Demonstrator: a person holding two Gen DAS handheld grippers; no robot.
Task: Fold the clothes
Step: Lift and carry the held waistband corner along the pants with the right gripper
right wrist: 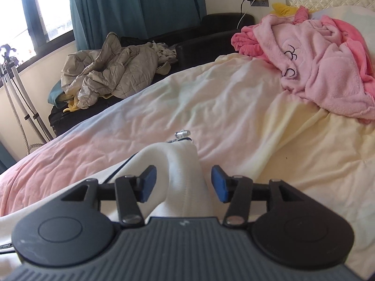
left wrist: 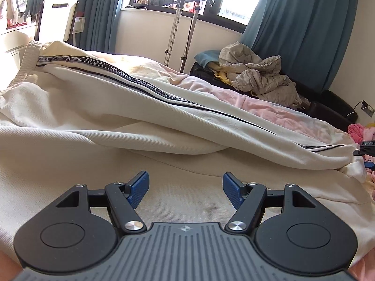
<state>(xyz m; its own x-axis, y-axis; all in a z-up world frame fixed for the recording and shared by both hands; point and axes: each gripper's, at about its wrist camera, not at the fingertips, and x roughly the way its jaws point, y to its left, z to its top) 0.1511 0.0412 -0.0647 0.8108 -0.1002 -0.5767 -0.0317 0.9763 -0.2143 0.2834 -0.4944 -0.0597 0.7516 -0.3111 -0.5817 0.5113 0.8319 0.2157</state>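
Cream track pants (left wrist: 131, 107) with a black "NOT-SIMPLE" side stripe lie along the bed, waistband at the far left, leg ends at the right. My left gripper (left wrist: 185, 188) is open and empty, low over the cream fabric of the near leg. My right gripper (right wrist: 184, 182) is open, its jaws standing either side of a raised cuff end of the pants (right wrist: 181, 164) without closing on it. A small silver cord tip (right wrist: 182, 134) lies just beyond the cuff. The right gripper's tip also shows at the right edge of the left wrist view (left wrist: 365, 148).
The bed has a pale pink and yellow cover (right wrist: 211, 98). A pink fleece robe (right wrist: 323, 65) lies heaped at the bed's far right. A grey quilted jacket (left wrist: 257, 75) lies on a black sofa beyond the bed. A garment steamer stand (left wrist: 185, 23) is by the window.
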